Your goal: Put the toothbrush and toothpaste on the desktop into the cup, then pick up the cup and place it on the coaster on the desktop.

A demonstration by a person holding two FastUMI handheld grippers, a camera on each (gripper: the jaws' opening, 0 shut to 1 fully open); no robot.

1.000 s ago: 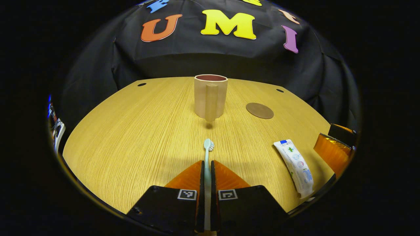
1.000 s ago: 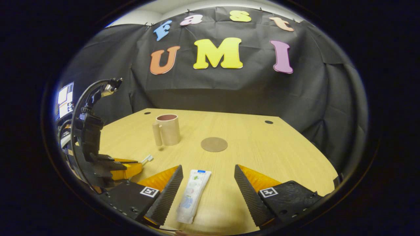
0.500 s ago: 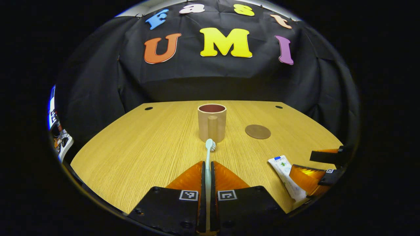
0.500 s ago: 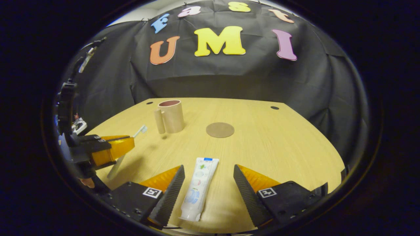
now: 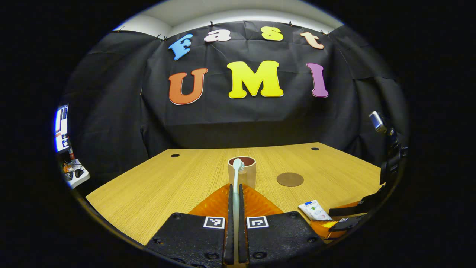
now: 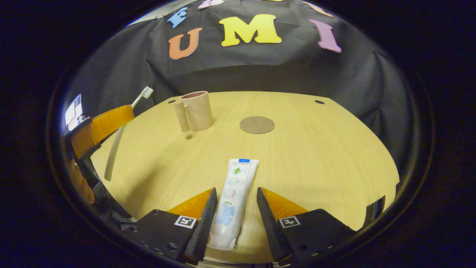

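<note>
Toothbrush held aloft, toothpaste flat on the tabletop between parted fingers.

In the left gripper view, the left tool point(image 5: 234, 190) is seen closed on the toothbrush point(image 5: 236, 175), whose head is raised in front of the cup point(image 5: 242, 172) near the tabletop's point(image 5: 156, 186) far edge — the coaster point(image 5: 290, 179) lies to its right. In the right gripper view, the right tool point(image 6: 233, 199) is seen partly open, its fingers either side of the toothpaste point(image 6: 232, 201) near the front edge — contact cannot be told.
</note>
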